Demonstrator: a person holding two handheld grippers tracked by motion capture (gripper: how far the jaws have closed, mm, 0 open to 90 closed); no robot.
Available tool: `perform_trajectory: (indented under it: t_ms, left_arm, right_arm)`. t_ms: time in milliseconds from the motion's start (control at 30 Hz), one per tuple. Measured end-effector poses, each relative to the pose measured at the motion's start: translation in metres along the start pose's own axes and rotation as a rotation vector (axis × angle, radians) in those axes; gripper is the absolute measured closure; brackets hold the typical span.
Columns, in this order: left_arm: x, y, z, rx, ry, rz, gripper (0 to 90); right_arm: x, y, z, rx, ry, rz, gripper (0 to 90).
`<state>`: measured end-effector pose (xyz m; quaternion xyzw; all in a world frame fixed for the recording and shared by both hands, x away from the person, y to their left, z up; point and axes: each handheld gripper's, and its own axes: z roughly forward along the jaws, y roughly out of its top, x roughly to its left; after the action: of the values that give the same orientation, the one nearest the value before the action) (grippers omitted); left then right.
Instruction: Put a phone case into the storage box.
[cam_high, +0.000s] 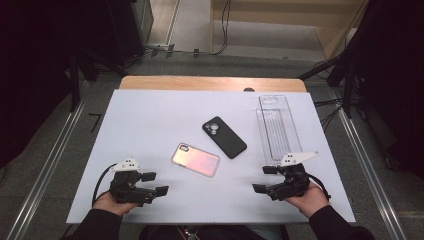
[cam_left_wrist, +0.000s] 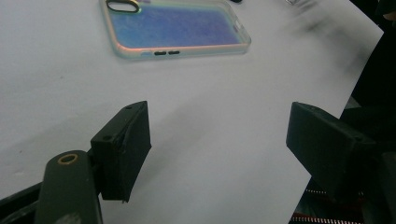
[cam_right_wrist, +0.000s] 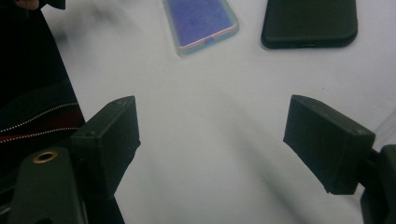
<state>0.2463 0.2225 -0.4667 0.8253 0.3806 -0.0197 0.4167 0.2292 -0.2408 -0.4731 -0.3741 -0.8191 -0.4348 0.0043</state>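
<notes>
An iridescent phone case (cam_high: 195, 160) lies flat near the middle of the white sheet (cam_high: 145, 125). A black phone case (cam_high: 224, 137) lies just behind it and to its right, camera cut-out facing up. My left gripper (cam_high: 156, 183) rests at the front left, open, its jaws pointing right toward the iridescent case (cam_left_wrist: 175, 28). My right gripper (cam_high: 263, 179) rests at the front right, open, jaws pointing left. Ahead of the right gripper (cam_right_wrist: 212, 126) lie the iridescent case (cam_right_wrist: 201, 21) and the black case (cam_right_wrist: 309, 21). Nothing sits between the jaws of the left gripper (cam_left_wrist: 219, 130).
A long clear plastic box (cam_high: 278, 127) lies at the right side of the sheet, just behind my right gripper. The wooden table edge (cam_high: 210, 83) shows beyond the sheet. Dark floor and metal rails flank the table.
</notes>
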Motion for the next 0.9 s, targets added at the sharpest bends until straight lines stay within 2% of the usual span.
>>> perform_trajectory:
  t_ms: [400, 567, 767, 900]
  left_arm:
    - [0.000, 0.000, 0.000, -0.001, -0.001, -0.001, 22.1]
    - [0.000, 0.000, 0.000, 0.000, -0.003, -0.002, 22.1]
    - [0.000, 0.000, 0.000, 0.002, -0.002, -0.001, 22.2]
    - [0.000, 0.000, 0.000, 0.001, -0.003, 0.000, 22.1]
  right_arm:
    - [0.011, 0.015, 0.009, -0.005, 0.013, -0.031, 16.4]
    - [0.013, 0.019, 0.013, -0.007, 0.018, -0.032, 16.3]
    - [0.015, 0.024, 0.016, 0.017, 0.014, -0.044, 16.3]
    - [0.017, 0.031, 0.020, 0.005, 0.015, -0.060, 16.3]
